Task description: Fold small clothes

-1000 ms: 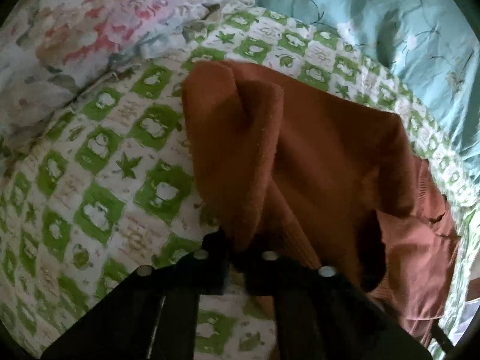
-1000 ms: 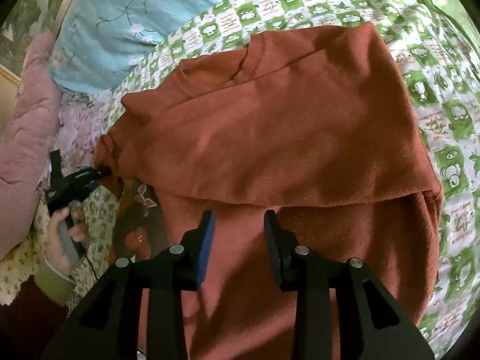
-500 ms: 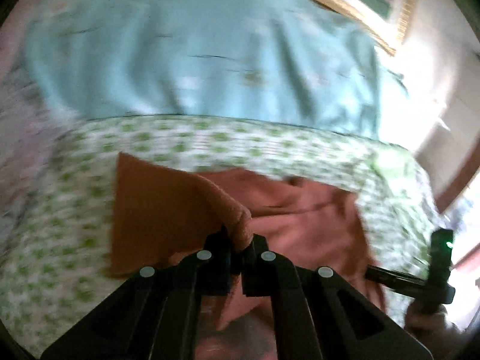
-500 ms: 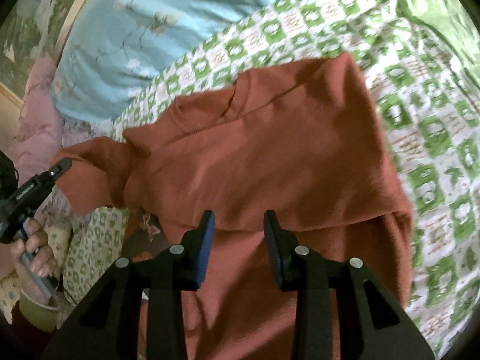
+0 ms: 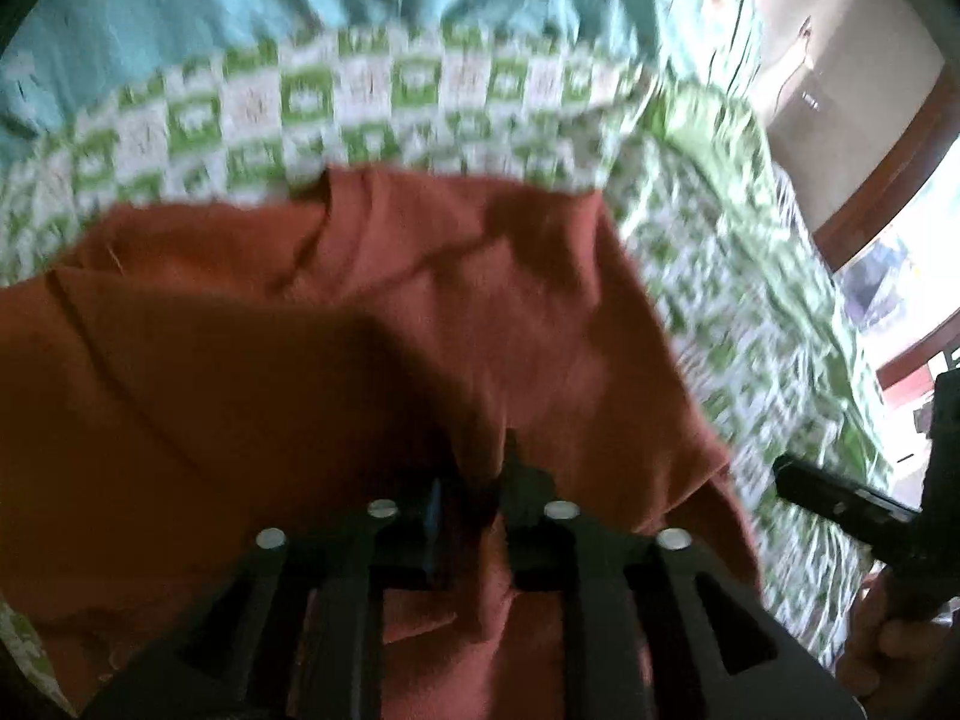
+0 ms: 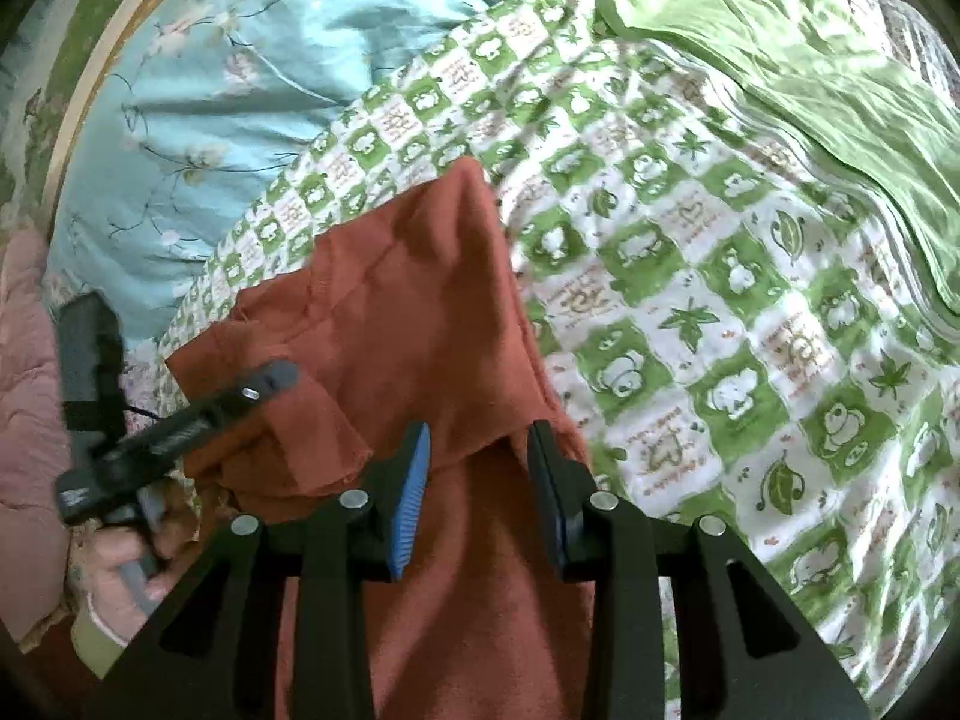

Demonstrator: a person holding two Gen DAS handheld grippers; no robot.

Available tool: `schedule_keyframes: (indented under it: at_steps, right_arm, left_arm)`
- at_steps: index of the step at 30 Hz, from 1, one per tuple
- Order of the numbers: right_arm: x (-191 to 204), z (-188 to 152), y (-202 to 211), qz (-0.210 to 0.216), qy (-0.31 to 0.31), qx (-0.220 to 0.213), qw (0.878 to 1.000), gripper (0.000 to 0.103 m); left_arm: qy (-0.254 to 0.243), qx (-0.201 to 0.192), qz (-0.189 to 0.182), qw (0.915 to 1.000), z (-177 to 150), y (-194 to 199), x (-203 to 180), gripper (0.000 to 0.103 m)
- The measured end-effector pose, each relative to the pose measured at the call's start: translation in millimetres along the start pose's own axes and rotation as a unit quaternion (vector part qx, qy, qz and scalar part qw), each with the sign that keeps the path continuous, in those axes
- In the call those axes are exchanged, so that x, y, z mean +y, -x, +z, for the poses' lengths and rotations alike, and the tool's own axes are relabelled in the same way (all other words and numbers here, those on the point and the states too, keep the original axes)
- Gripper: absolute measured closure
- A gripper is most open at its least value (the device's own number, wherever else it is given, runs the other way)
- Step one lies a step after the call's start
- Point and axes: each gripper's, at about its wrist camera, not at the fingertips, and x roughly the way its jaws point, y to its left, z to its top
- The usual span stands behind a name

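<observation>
A rust-orange sweater (image 5: 360,330) lies on the bed, folded narrow, with one sleeve laid across its body (image 6: 288,444). My left gripper (image 5: 480,480) hovers low over that folded part. Its jaws are opening: a dark gap shows between them, and the cloth lies under them rather than pinched. From the right wrist view the left gripper (image 6: 273,378) sits on top of the folded sleeve. My right gripper (image 6: 480,450) stands open above the sweater's lower body, nothing between its blue pads (image 6: 414,474). It also shows at the left view's right edge (image 5: 786,474).
The sweater rests on a green-and-white checked quilt (image 6: 720,300). A teal flowered blanket (image 6: 240,60) lies beyond it and a plain green sheet (image 6: 810,60) at the far right. Pink quilted fabric (image 6: 24,360) and a gold-edged headboard (image 6: 102,60) border the left. A hand (image 6: 120,564) holds the left gripper.
The left gripper carried the sleeve from the sweater's left side across onto its body, rolled as it went, and its jaws have parted. The right gripper shifted toward the sweater's right edge, still open.
</observation>
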Motion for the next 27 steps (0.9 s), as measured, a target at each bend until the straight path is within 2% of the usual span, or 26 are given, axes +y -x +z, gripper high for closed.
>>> schedule_keyframes:
  at_steps: [2, 3, 4, 9, 11, 13, 15, 16, 19, 22, 24, 26, 27]
  right_arm:
    - [1, -1, -2, 0.002, 0.004, 0.002, 1.000, 0.068]
    - [5, 0, -4, 0.004, 0.011, 0.003, 1.000, 0.066]
    - [9, -1, -6, 0.007, 0.018, 0.004, 1.000, 0.062]
    - [44, -5, -21, 0.029, 0.085, 0.012, 0.996, 0.051]
    - [64, -7, -32, 0.032, 0.131, 0.018, 0.991, 0.045]
    - [80, -10, -43, 0.021, 0.174, 0.018, 0.984, 0.044]
    - [97, -14, -52, 0.018, 0.229, 0.017, 0.973, 0.043]
    - [108, -18, -55, 0.013, 0.273, 0.013, 0.962, 0.043]
    - [128, -30, -67, 0.008, 0.373, 0.015, 0.928, 0.043]
    - [141, -38, -85, 0.011, 0.431, 0.032, 0.902, 0.043]
    - [145, -42, -102, 0.001, 0.455, 0.051, 0.889, 0.043]
    - [145, -45, -119, -0.023, 0.470, 0.068, 0.880, 0.043]
    - [145, -44, -125, -0.036, 0.471, 0.071, 0.878, 0.048]
  left_arm:
    - [0.005, 0.008, -0.006, 0.9999, -8, 4, 5, 0.064]
    - [0.006, 0.004, -0.008, 0.9999, -13, 11, 7, 0.049]
    - [0.006, -0.002, -0.007, 1.0000, -19, 20, 10, 0.043]
    - [0.030, -0.025, 0.024, 0.9989, -57, 73, 51, 0.040]
    - [0.058, -0.035, 0.063, 0.9957, -74, 94, 80, 0.040]
    - [0.098, -0.041, 0.117, 0.9874, -92, 110, 118, 0.040]
    - [0.136, -0.036, 0.158, 0.9773, -107, 117, 152, 0.040]
    - [0.155, -0.030, 0.182, 0.9706, -115, 119, 172, 0.040]
    - [0.183, -0.021, 0.222, 0.9574, -128, 118, 211, 0.040]
    - [0.188, -0.016, 0.237, 0.9528, -130, 111, 227, 0.041]
    - [0.188, -0.003, 0.247, 0.9504, -128, 101, 232, 0.040]
    - [0.191, -0.002, 0.254, 0.9482, -126, 95, 233, 0.041]
    - [0.191, -0.004, 0.257, 0.9473, -123, 94, 233, 0.041]
